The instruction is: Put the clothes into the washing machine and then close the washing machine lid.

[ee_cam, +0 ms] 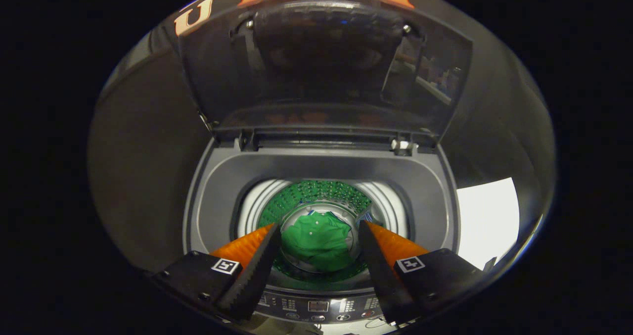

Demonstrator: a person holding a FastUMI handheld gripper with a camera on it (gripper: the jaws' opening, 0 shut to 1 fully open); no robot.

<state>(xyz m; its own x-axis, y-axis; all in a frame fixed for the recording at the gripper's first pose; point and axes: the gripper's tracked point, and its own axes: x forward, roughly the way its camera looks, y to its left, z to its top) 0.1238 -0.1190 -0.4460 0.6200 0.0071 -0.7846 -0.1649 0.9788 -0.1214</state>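
A top-loading washing machine [316, 169] stands below me with its dark see-through lid [321, 63] raised upright at the back. Down in the drum [316, 191] lies a crumpled green garment [319, 241] on the drum floor. My gripper [319, 228] hovers above the machine's opening, open, with a wide gap between its fingers. The green garment shows through that gap, well below the fingertips, and nothing is held.
The machine's control panel [319, 306] runs along the near rim just under the fingers. Grey top deck surrounds the round drum mouth. A bright white patch [487, 221] lies to the right of the machine. Dark booth wall stands behind and to the left.
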